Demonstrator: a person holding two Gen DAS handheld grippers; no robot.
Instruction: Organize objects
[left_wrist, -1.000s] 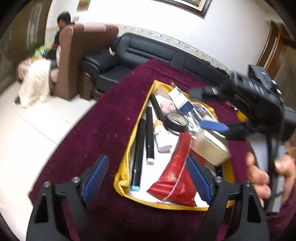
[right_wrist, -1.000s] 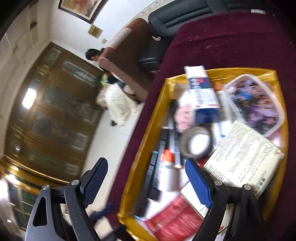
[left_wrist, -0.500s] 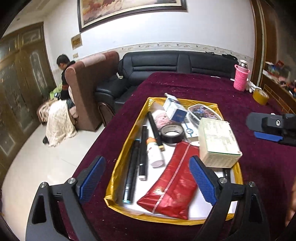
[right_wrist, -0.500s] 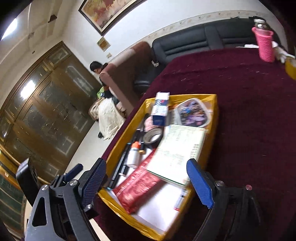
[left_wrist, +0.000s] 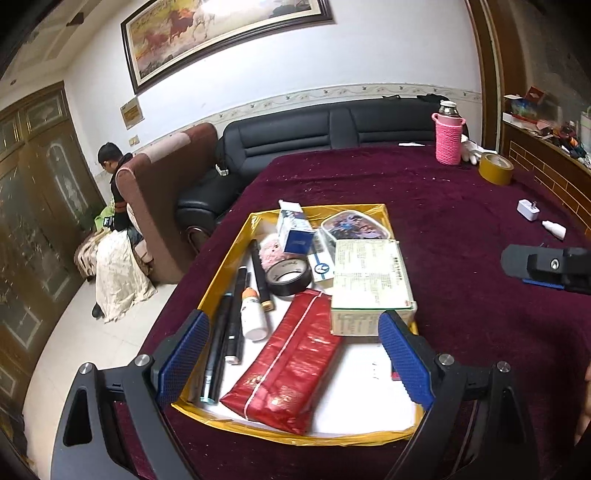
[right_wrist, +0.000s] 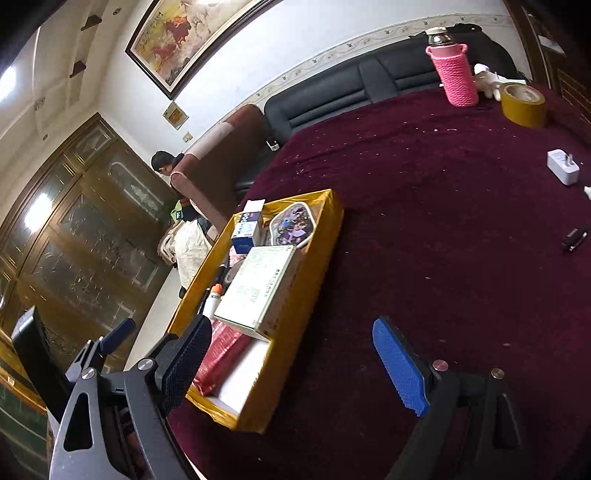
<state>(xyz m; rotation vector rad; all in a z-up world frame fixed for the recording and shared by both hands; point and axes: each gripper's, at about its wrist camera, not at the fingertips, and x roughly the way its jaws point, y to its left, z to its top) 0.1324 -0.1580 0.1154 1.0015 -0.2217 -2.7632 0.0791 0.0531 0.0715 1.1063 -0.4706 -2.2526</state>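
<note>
A yellow tray (left_wrist: 229, 266) (right_wrist: 317, 258) on the maroon table holds a red pouch (left_wrist: 288, 365), a white-green box (left_wrist: 369, 284) (right_wrist: 258, 284), black tape (left_wrist: 289, 276), a white bottle (left_wrist: 252, 314), black pens (left_wrist: 225, 332), a blue-white carton (left_wrist: 292, 230) and a picture-lid container (left_wrist: 354, 229). My left gripper (left_wrist: 291, 358) is open and empty, above the tray's near end. My right gripper (right_wrist: 291, 362) is open and empty, to the right of the tray; it also shows in the left wrist view (left_wrist: 546, 266).
A pink bottle (right_wrist: 452, 72), a yellow tape roll (right_wrist: 523, 103), a white plug adapter (right_wrist: 563, 166), a small white dropper bottle (left_wrist: 554, 228) and a black clip (right_wrist: 574, 236) lie on the table's far right. A sofa (left_wrist: 332, 125), an armchair and a seated person (left_wrist: 116, 184) are behind.
My right gripper let go of the white-green box in the tray and pulled away to the right. My left gripper drew back and levelled over the tray's near end.
</note>
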